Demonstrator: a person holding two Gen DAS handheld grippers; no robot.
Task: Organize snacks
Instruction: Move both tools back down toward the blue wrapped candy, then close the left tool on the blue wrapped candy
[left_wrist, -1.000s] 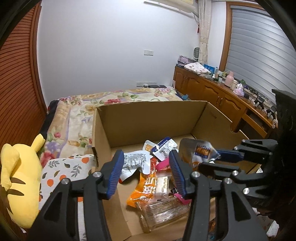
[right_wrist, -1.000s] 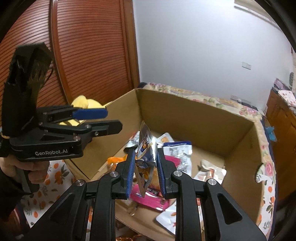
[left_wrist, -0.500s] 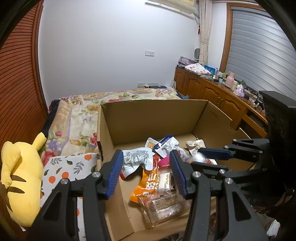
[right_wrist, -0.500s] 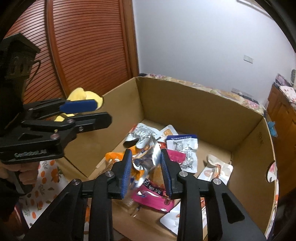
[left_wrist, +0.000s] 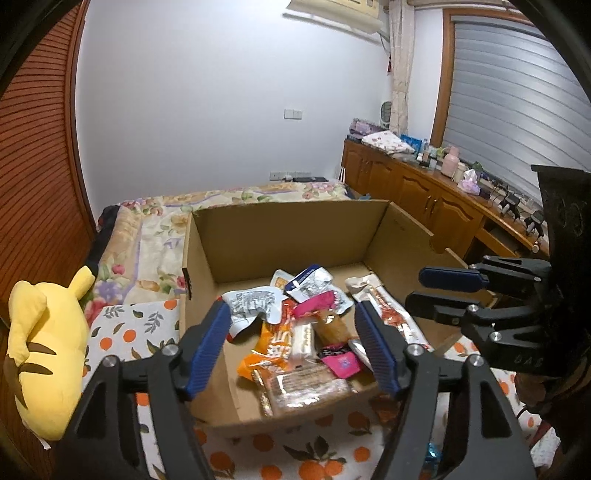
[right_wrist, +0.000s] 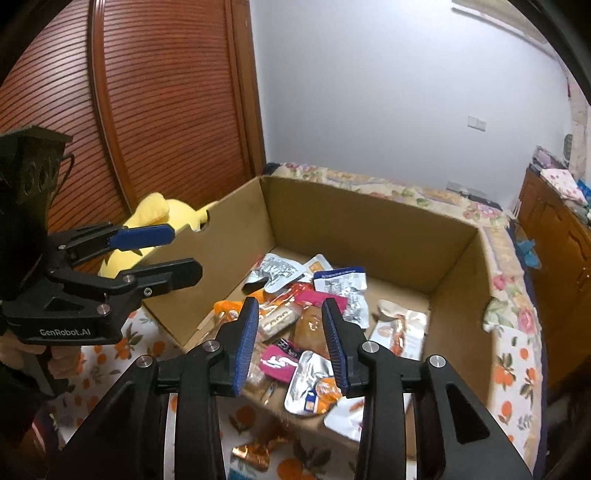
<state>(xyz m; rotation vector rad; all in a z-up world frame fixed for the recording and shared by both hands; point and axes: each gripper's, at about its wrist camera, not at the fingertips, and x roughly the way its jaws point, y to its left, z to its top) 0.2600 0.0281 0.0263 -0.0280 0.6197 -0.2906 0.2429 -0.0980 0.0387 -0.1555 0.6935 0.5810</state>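
Note:
An open cardboard box (left_wrist: 288, 232) (right_wrist: 373, 225) stands on the bed and holds several snack packets. A silver and orange pouch (right_wrist: 312, 391) lies at the box's near edge, just below my right gripper (right_wrist: 291, 343), which is open and empty above the box. My left gripper (left_wrist: 291, 343) is open and empty over the box's near left corner. In the left wrist view the right gripper (left_wrist: 439, 291) shows at the right. In the right wrist view the left gripper (right_wrist: 159, 254) shows at the left. An orange packet (left_wrist: 273, 350) and a pink packet (left_wrist: 341, 363) lie in the pile.
A yellow plush toy (left_wrist: 44, 350) lies left of the box on an orange-print sheet (left_wrist: 125, 332). A loose orange-foil snack (right_wrist: 255, 450) lies on the sheet in front of the box. A wooden sideboard (left_wrist: 436, 199) with clutter runs along the right wall.
My right gripper opened and let go of the silver pouch, which dropped into the box. Both grippers pulled back toward me; the left one opened wider.

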